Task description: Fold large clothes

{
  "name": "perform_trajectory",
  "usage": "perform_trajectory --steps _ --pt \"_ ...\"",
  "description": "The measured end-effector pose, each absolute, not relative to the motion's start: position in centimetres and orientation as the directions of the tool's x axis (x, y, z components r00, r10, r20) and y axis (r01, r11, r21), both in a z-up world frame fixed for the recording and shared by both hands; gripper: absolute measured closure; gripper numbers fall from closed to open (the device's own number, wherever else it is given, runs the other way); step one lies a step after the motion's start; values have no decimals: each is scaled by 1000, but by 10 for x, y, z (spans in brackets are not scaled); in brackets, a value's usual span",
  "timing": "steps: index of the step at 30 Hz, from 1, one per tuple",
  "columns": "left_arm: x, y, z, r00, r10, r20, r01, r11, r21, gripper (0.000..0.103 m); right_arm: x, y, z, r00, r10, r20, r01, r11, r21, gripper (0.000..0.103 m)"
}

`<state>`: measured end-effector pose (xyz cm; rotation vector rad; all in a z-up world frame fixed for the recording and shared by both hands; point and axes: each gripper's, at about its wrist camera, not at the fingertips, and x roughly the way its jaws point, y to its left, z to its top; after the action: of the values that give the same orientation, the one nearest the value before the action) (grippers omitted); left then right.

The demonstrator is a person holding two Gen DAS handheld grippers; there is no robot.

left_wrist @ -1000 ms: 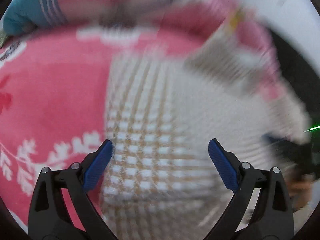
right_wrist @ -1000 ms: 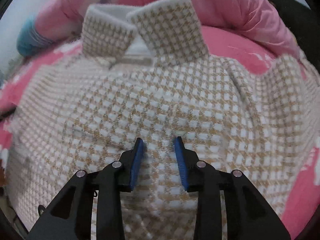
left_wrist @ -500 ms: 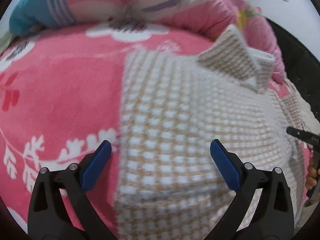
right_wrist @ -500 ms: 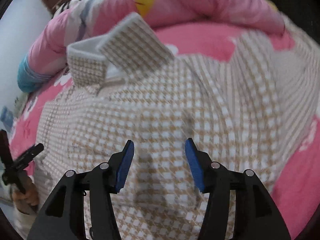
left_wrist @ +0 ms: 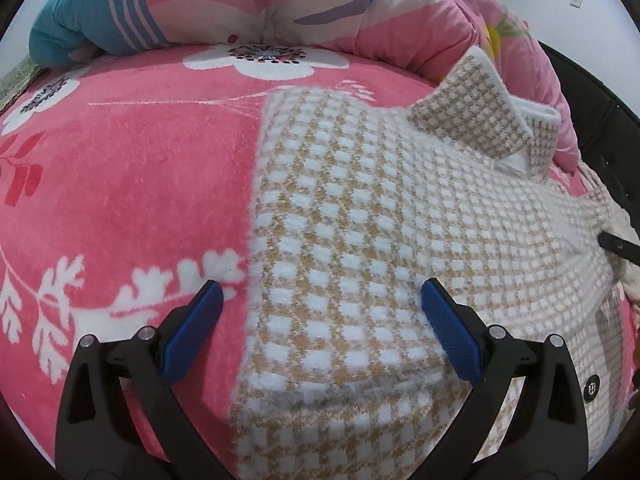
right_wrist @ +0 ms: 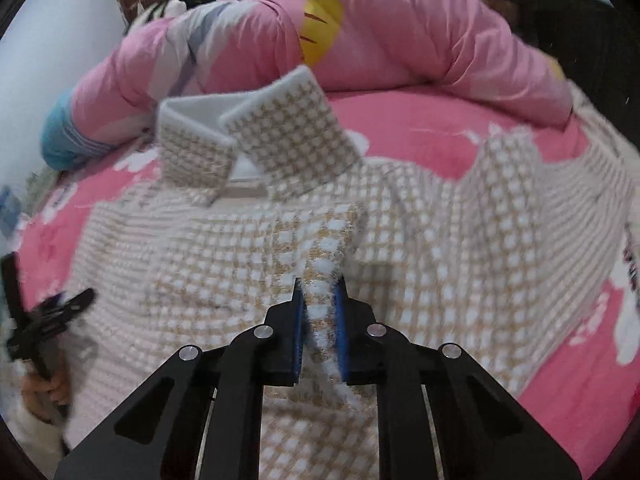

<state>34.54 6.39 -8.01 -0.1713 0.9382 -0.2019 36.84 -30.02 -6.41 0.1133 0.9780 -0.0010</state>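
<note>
A fuzzy tan-and-white checked sweater (left_wrist: 360,216) with a stiff collar (left_wrist: 480,120) lies on a pink blanket. My left gripper (left_wrist: 320,300) hangs open over the sweater's folded left edge, and its pads touch nothing. In the right wrist view the same sweater (right_wrist: 440,248) spreads below its collar (right_wrist: 256,148). My right gripper (right_wrist: 320,308) is closing, and its blue pads pinch a raised ridge of the sweater's fabric (right_wrist: 324,256). The left gripper's black frame (right_wrist: 48,316) and a hand show at the left edge of that view.
The pink flowered blanket (left_wrist: 120,184) covers the bed. A rolled pink quilt (right_wrist: 400,32) with a blue striped end (left_wrist: 92,20) lies along the far side. A black edge (left_wrist: 592,112) runs on the right, and a white wall stands behind.
My right gripper went from open above the flat sweater to pinched on a lifted fold of it, and it rose a little. The left gripper stayed open over the sweater's edge.
</note>
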Motion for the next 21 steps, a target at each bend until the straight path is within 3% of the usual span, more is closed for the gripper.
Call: perform_trajectory --steps 3,7,9,11,13,14,16,19,21 --pt "346 63 -80 577 -252 -777 100 966 -238 7 380 -303 -101 486 59 -872 30 996 85 85" --pt "340 71 -70 593 -283 -754 105 955 -276 7 373 -324 -79 489 69 -869 138 978 155 73" --pt "334 71 -57 626 -276 -730 121 958 -259 7 363 -323 -55 533 62 -844 140 977 161 72" --pt "324 64 -36 674 -266 -689 159 963 -216 7 354 -310 -32 586 97 -804 79 981 176 62" --pt "320 54 -17 691 -281 -666 194 960 -203 7 352 -288 -20 615 135 -777 0 985 171 44" --pt "320 46 -10 692 -291 -661 213 957 -197 7 353 -273 -20 621 141 -771 -43 988 146 42" --pt "323 25 0 685 -292 -667 249 955 -162 7 359 -252 -31 608 140 -781 -91 990 107 39" --pt "331 -8 -4 661 -262 -703 269 958 -103 7 379 -239 -89 458 96 -884 -66 995 74 38" --pt "339 -21 -16 633 -263 -728 268 957 -113 7 375 -236 -94 493 93 -865 -47 996 80 32"
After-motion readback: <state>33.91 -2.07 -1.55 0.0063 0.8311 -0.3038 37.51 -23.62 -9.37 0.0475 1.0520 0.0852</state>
